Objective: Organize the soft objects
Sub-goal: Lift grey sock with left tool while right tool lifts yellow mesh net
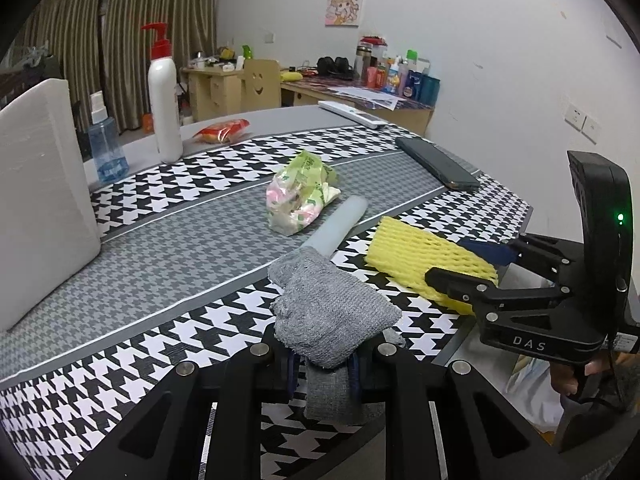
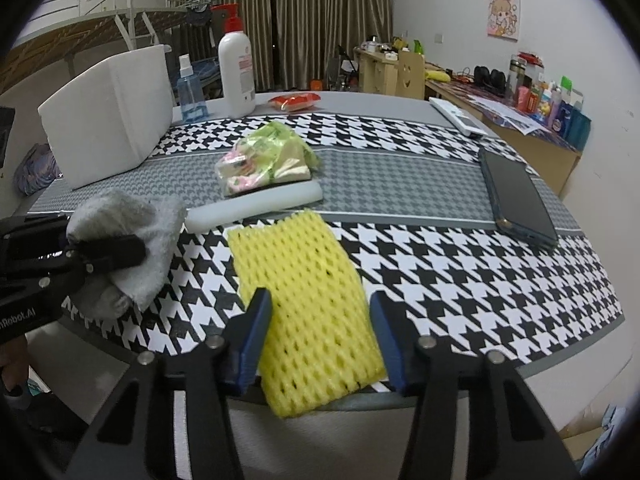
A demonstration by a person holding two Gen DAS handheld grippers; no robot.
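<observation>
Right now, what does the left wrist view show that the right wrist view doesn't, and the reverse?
Left wrist only: the left tongs closed on the grey sock head-on, and the hand holding the right tool.

Right wrist only: the right tongs open, straddling the yellow foam net, and a bunk bed frame.

Both: the snack bag, white foam tube, phone, lotion bottle.

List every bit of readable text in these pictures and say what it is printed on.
"DAS": body of the right gripper.
"nRobot.AI", cut off at the frame edge: body of the left gripper.
White pump bottle, blue spray bottle, snack bag: print too small or blurred to read.
</observation>
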